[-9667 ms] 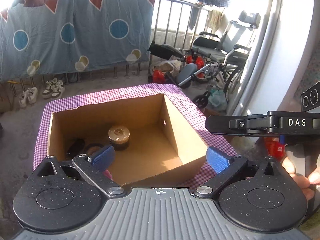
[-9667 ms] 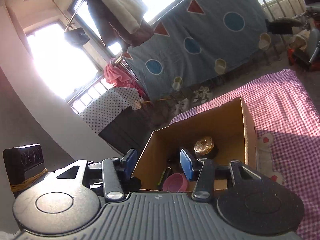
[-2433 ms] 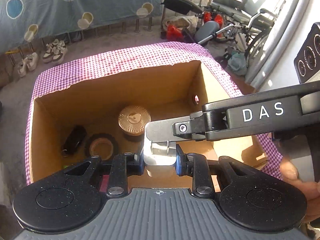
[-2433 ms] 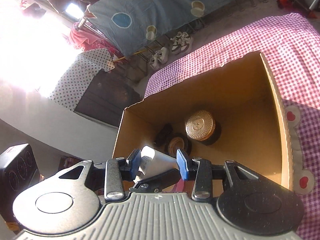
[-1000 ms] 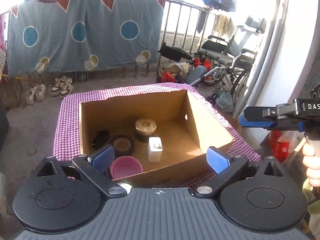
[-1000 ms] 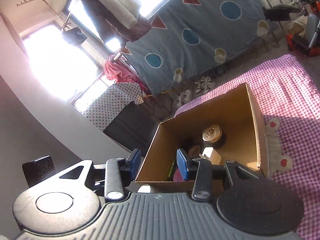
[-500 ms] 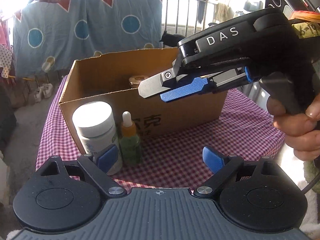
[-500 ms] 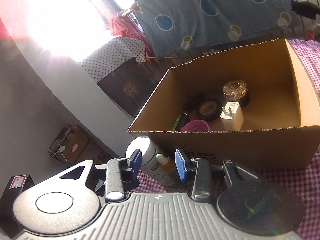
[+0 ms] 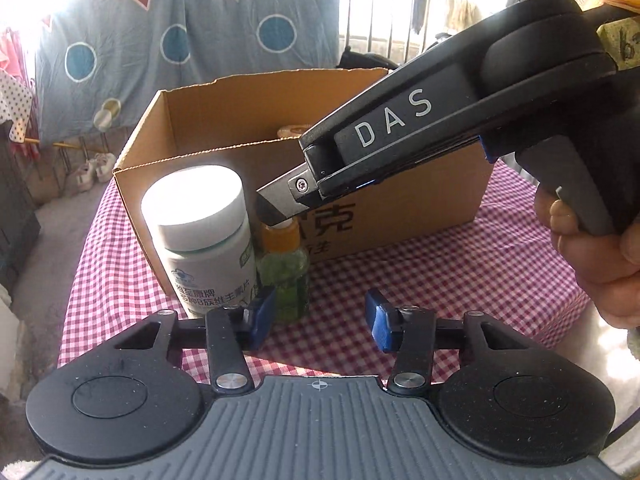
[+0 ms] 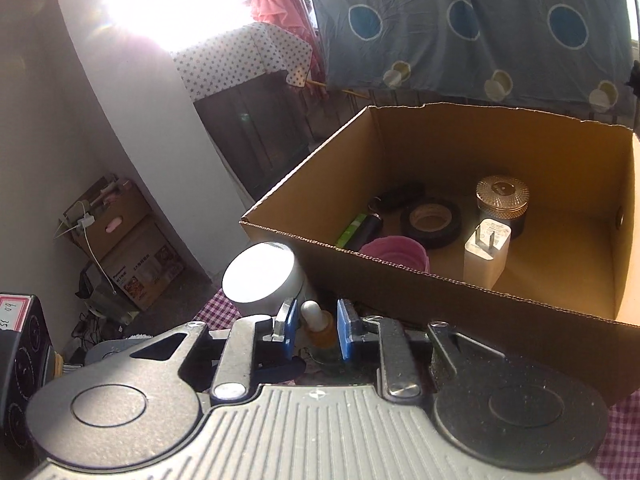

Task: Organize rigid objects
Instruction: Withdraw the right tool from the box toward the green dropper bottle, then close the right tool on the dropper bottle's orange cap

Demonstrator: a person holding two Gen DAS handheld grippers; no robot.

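Half a second on, both grippers have dropped closer to the bottles in front of the cardboard box [image 9: 400,216]. Slanting down from the upper right, the right gripper [image 10: 313,329] brackets the dropper bottle [image 9: 283,270] at its neck, jaws narrow; contact cannot be told. Low and level, the left gripper [image 9: 318,322] stands parted and empty. Beside the dropper bottle stands a white pill bottle [image 9: 204,236] on the checked tablecloth [image 9: 460,280]; a blue sheet [image 9: 180,40] hangs behind.

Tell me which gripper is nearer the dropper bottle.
Right. The right gripper straddles the dropper bottle's neck from above, fingers either side. The left gripper hangs back, open, the bottle just beyond its left fingertip.
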